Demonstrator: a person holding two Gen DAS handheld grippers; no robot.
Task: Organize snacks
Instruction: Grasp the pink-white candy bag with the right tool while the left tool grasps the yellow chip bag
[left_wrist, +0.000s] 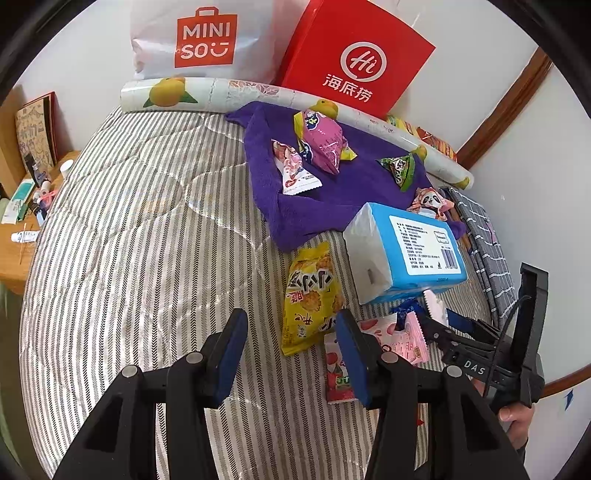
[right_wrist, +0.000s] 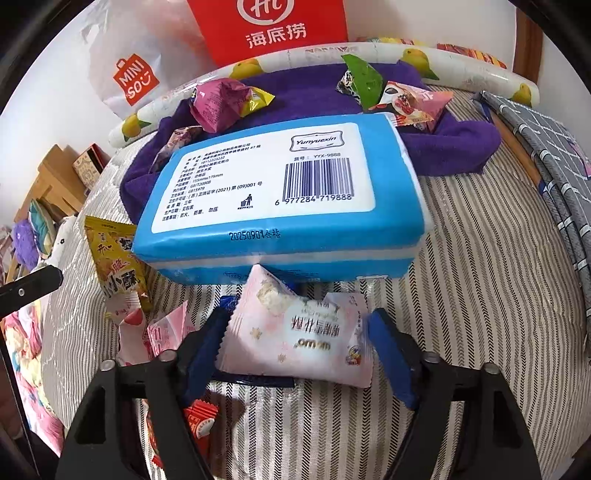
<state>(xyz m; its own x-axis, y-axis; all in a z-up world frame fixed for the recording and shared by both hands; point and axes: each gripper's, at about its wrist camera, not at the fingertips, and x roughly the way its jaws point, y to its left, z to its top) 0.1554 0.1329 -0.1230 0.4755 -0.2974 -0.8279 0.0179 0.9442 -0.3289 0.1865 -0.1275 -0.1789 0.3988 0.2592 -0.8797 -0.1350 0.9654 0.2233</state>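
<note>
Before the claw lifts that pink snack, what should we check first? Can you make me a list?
1. The pale pink snack packet sits between the fingers of the right claw: ok.
2. Grip of the right claw tight enough: cannot tell.
3. The left claw is open and empty: ok.
4. The blue tissue pack is clear of the packet: not ok, the packet's corner reaches its front side.
5. Bare spot left on the purple towel: ok.

"MINISO" on white bag (left_wrist: 207, 37)
</note>
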